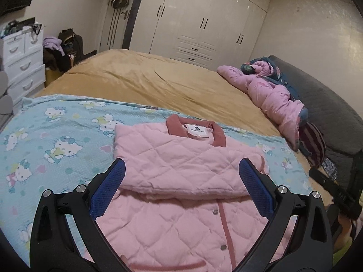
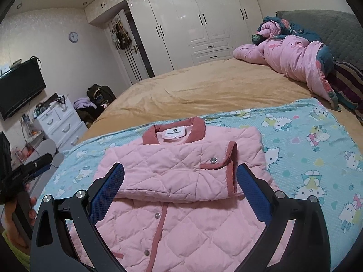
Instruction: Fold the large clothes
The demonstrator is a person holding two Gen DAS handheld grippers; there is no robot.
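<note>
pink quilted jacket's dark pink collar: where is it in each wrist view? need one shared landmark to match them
Left wrist: collar sits centre, just above mid-height, beyond the open left gripper.
Right wrist: collar sits centre, at mid-height, beyond the open right gripper.
Shared landmark: the white neck label inside the collar.

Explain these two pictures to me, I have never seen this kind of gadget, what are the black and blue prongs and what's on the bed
No robot here: a person holds a pair of hand-held tongs in each hand, each with a camera looking along its two blue-padded fingers. One picture looks out from the left tongs, the other from the right tongs. Both pairs are open and hold nothing. Ahead lies a pink quilted jacket, its sleeves folded across the front, on a blue cartoon-cat blanket spread over a tan bedspread. A crumpled pink duvet sits by the headboard.
</note>
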